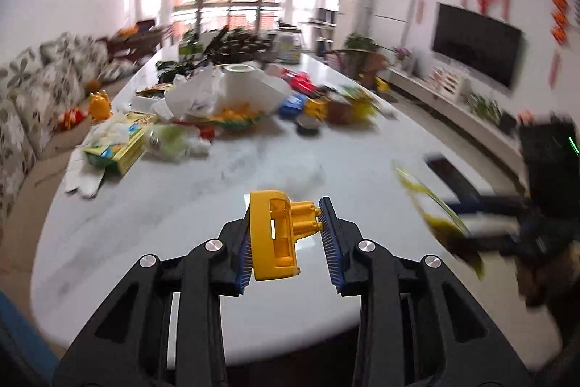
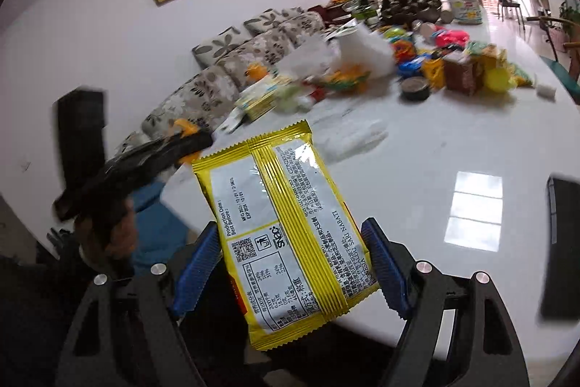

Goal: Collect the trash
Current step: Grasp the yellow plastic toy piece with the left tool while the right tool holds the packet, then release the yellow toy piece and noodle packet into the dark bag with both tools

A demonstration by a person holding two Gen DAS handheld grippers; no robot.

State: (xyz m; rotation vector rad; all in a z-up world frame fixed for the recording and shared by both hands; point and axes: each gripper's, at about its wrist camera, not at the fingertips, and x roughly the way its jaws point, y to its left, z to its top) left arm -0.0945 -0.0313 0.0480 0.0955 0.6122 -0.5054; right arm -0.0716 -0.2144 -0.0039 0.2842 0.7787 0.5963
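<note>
My left gripper (image 1: 286, 238) is shut on a yellow plastic toy piece (image 1: 277, 234) and holds it above the near end of the white table (image 1: 181, 205). My right gripper (image 2: 290, 263) is shut on a yellow snack packet (image 2: 282, 227), back side with the printed label facing the camera, held over the table's near edge. In the left wrist view the right gripper (image 1: 482, 223) shows blurred at the right with the packet (image 1: 435, 205). In the right wrist view the left gripper (image 2: 145, 158) shows blurred at the left.
A pile of wrappers, boxes, plastic bags and toys (image 1: 224, 104) covers the middle and far part of the table. A round dark tin (image 2: 415, 89) lies near the pile. A flowered sofa (image 1: 32, 89) stands left of the table; a TV (image 1: 475, 42) hangs at the right.
</note>
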